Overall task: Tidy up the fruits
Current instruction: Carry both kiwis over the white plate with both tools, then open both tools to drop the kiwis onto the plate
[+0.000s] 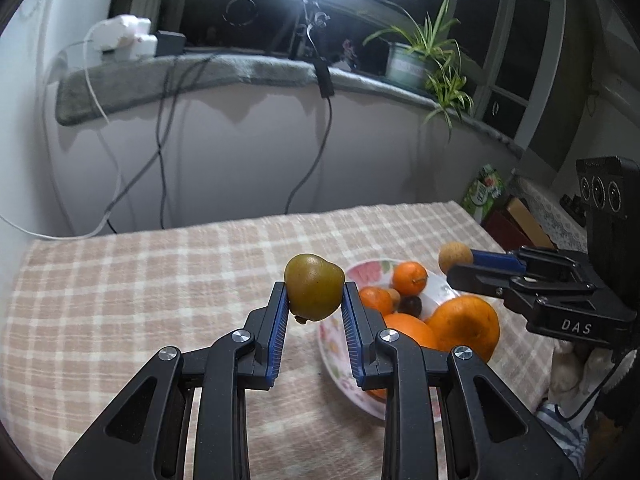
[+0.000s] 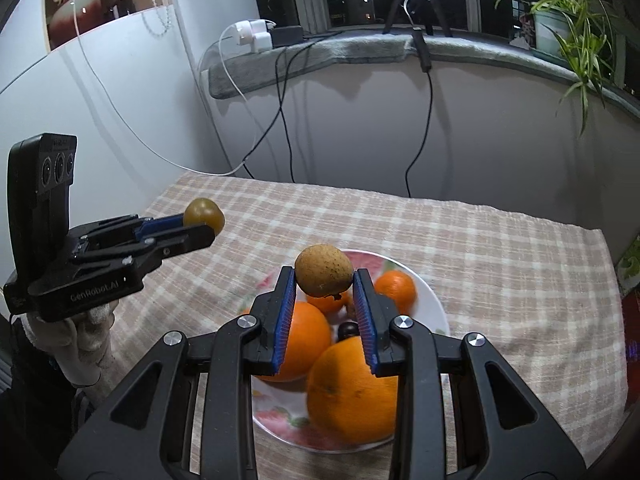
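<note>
My left gripper [image 1: 314, 294] is shut on a green-brown fruit [image 1: 314, 286] and holds it above the checked tablecloth, just left of the floral bowl [image 1: 362, 270]. My right gripper [image 2: 324, 278] is shut on a small tan round fruit [image 2: 323, 275] and holds it over the bowl [image 2: 430, 300]. The bowl holds two large oranges [image 2: 352, 392], smaller orange fruits [image 2: 396, 286] and a dark round fruit [image 2: 347, 330]. The right gripper [image 1: 452, 266] with its tan fruit [image 1: 455, 256] shows in the left wrist view; the left gripper [image 2: 204, 228] with its green fruit [image 2: 204, 213] shows in the right wrist view.
The table wears a pink checked cloth [image 1: 140, 280] and stands against a white wall with hanging cables [image 1: 162, 140]. A sill above carries a potted plant [image 1: 424, 56] and chargers [image 1: 124, 36]. Boxes [image 1: 512, 216] lie past the table's right edge.
</note>
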The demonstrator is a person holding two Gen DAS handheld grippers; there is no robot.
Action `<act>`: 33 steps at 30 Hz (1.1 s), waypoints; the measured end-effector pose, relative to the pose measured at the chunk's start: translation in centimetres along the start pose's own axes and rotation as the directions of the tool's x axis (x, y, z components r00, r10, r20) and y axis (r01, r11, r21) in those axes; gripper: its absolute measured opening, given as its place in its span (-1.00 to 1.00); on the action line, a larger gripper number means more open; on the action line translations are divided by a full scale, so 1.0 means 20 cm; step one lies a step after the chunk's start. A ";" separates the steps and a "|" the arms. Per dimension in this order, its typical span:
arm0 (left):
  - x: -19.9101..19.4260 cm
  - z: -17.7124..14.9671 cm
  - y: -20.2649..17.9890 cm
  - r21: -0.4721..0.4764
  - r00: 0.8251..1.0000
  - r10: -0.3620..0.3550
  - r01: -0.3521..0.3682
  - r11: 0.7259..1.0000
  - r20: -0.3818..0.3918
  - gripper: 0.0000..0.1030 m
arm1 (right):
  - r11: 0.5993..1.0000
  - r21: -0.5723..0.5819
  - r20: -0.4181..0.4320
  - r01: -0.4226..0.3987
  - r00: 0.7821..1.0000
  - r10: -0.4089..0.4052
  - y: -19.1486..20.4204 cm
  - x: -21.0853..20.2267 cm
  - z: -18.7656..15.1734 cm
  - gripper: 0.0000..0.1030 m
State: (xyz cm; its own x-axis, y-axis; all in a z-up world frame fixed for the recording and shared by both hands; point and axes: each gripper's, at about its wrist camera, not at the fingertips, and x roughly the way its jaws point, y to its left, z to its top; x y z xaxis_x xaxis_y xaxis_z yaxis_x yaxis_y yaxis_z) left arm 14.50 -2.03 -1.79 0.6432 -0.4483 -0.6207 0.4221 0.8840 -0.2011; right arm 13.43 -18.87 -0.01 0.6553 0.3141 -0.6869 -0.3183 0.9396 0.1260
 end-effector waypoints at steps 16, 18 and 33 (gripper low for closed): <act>0.13 -0.02 -0.03 -0.030 0.995 -0.058 0.055 0.998 -0.086 -0.51 | 0.998 0.055 -0.059 -0.002 0.998 0.006 -0.09 0.09 -0.03 -0.40; 0.14 -0.02 -0.03 -0.029 0.994 -0.055 0.053 0.998 -0.092 -0.51 | 0.998 0.059 -0.066 -0.001 0.998 0.004 -0.09 0.10 -0.03 -0.40; 0.17 -0.02 -0.05 -0.015 0.994 -0.050 0.049 0.999 -0.102 -0.50 | 0.997 0.077 -0.085 -0.002 0.996 0.009 -0.11 0.14 -0.03 -0.40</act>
State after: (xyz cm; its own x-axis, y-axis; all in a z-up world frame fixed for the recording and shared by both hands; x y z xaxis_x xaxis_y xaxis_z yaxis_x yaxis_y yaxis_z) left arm 16.05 -4.34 -4.06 0.5529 -0.4760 -0.6839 0.4433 0.8630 -0.2423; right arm 15.57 -20.17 -2.60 0.5918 0.3099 -0.7441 -0.2663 0.9465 0.1824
